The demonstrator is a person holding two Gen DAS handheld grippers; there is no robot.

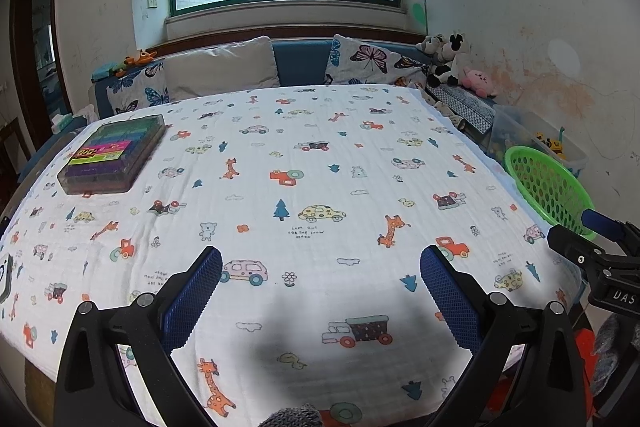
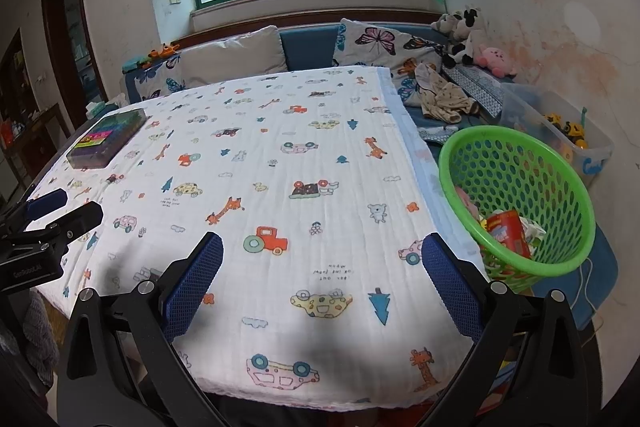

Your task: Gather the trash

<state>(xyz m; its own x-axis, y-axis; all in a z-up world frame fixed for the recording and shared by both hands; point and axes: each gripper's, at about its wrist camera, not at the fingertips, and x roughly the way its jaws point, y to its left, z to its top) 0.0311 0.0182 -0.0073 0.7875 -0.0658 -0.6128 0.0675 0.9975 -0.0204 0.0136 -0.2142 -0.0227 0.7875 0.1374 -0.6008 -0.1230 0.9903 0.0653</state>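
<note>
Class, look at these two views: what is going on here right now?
A person holds two claws over a table covered with a cartoon-print cloth. The left claw and the right claw are both open and hold nothing. A green basket beside the table's right edge already contains wrappers. No loose trash shows on the cloth; only a clear case of coloured items sits at the far left corner.

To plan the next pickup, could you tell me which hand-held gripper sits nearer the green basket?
Right. The green basket sits just beside the open right hand-held gripper; the left hand-held gripper sees it farther off.
</note>
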